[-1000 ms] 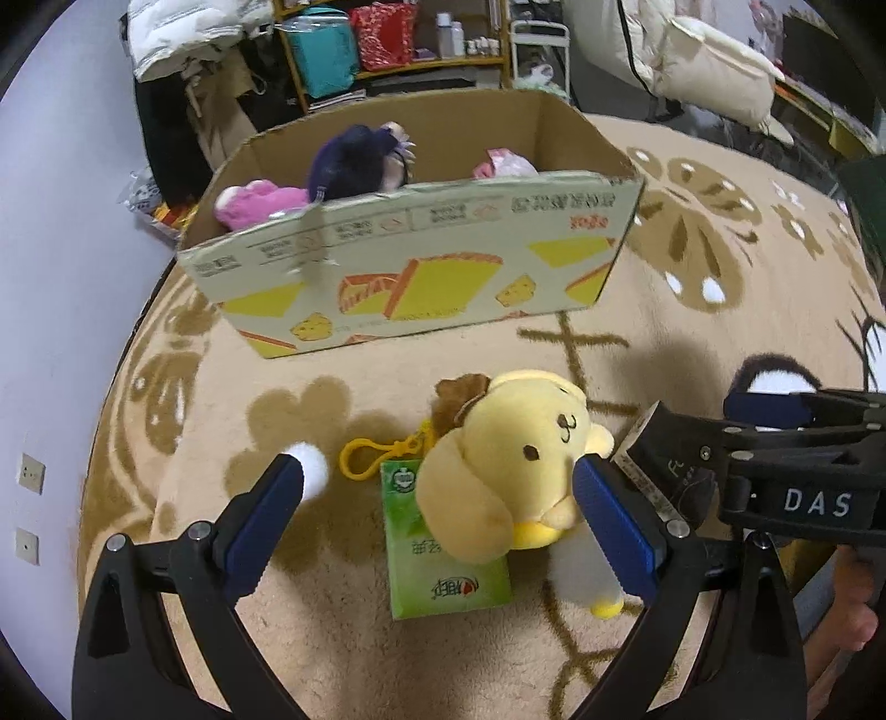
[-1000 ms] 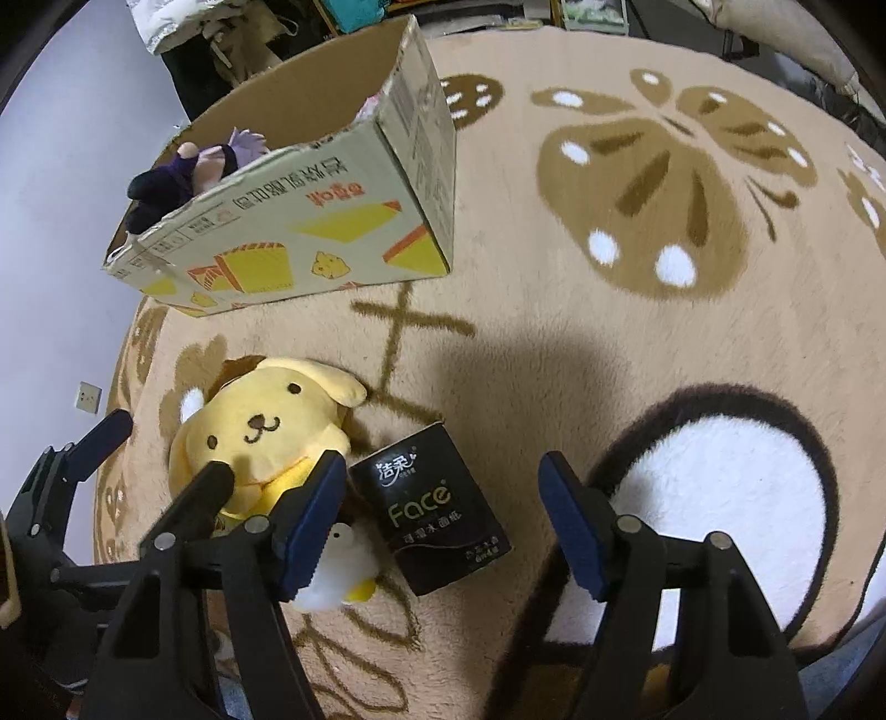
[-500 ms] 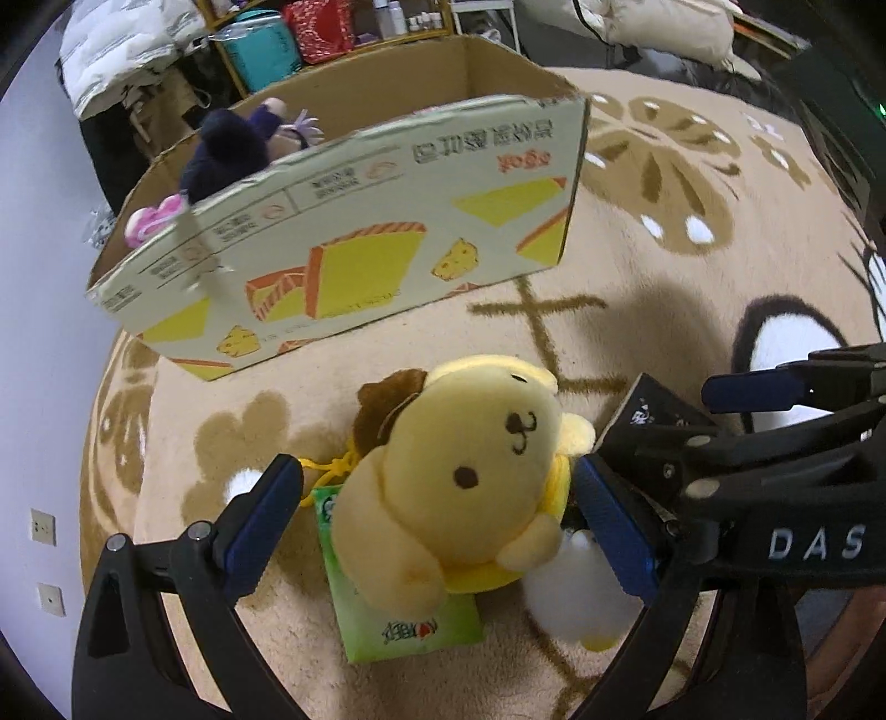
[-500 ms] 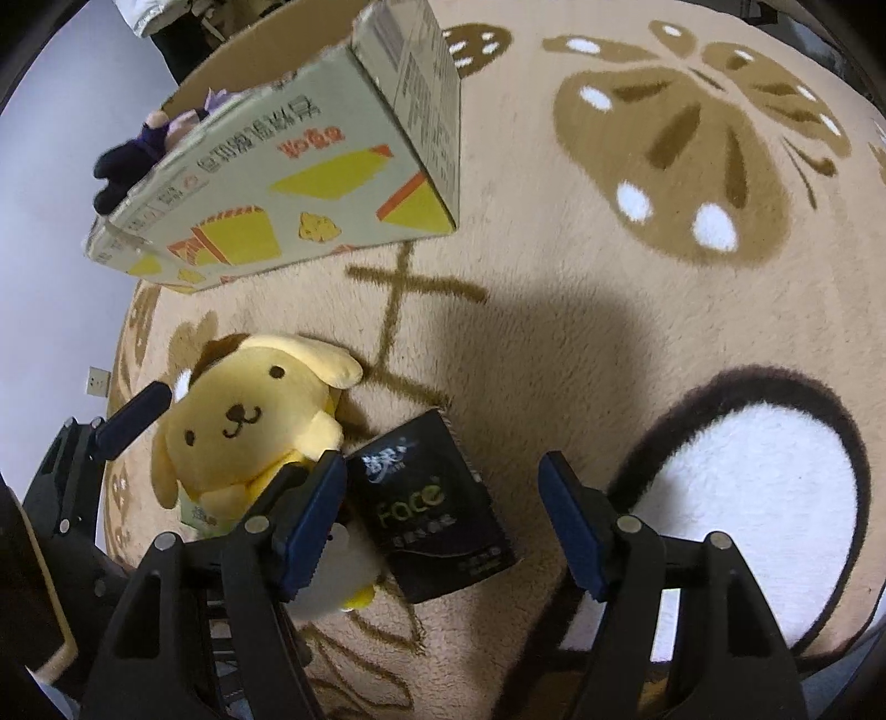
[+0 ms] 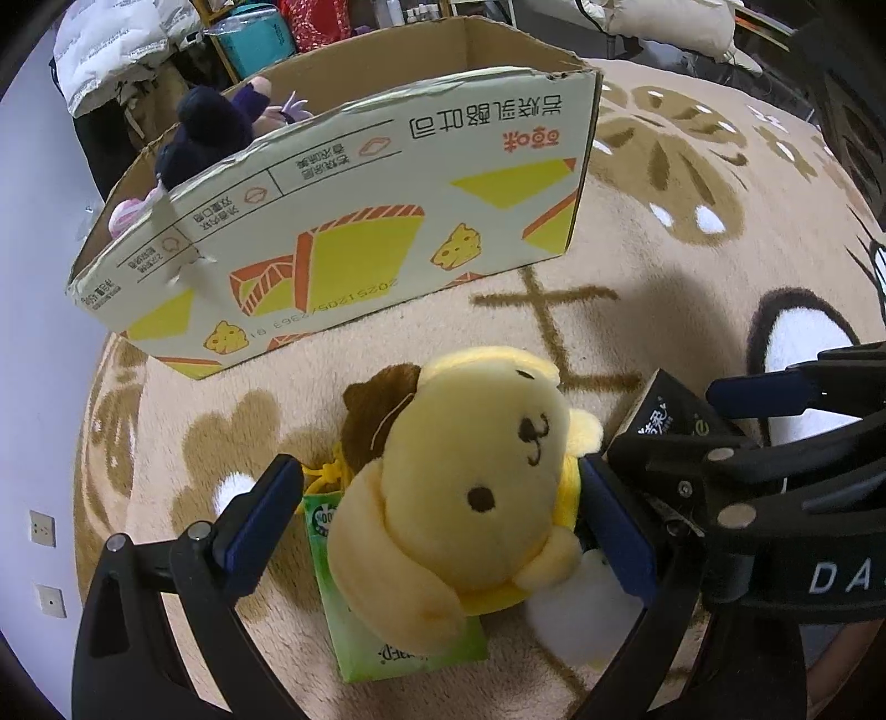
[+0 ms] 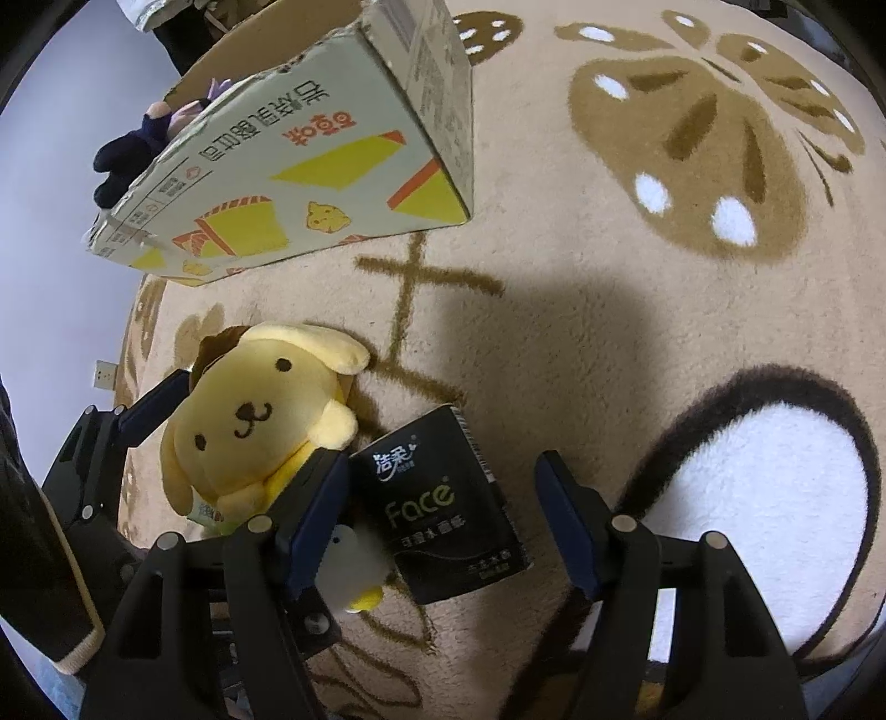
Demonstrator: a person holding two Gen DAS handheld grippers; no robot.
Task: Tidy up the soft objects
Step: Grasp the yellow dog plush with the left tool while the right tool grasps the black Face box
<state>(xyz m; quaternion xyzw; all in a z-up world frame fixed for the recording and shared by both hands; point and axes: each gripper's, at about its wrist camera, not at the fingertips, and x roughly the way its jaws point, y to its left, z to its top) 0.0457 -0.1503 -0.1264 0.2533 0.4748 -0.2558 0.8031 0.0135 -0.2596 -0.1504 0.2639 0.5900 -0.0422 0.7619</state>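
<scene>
A yellow dog plush [image 5: 459, 498] lies on a green tissue pack [image 5: 387, 648] on the carpet. My left gripper [image 5: 437, 526] straddles it, open; the left pad stands clear of the plush and the right pad is right at its side. In the right wrist view a black tissue pack [image 6: 443, 509] lies between the fingers of my right gripper [image 6: 443, 523], which is open with a gap on the right side. A small white and yellow plush [image 6: 349, 565] sits between the two packs. The open cardboard box [image 5: 360, 221] stands just behind, holding a dark blue plush [image 5: 205, 133] and a pink one [image 5: 124, 213].
Everything rests on a beige carpet [image 6: 609, 332] with brown flower shapes and a dark-rimmed white patch [image 6: 747, 498]. A pale wall with sockets [image 5: 41, 526] borders the left. Shelves, bags and a white jacket [image 5: 111, 50] crowd the space behind the box.
My left gripper has sunk and moved forward, so the yellow plush now sits between its fingers and the box looms nearer. The right gripper has stayed over the black pack.
</scene>
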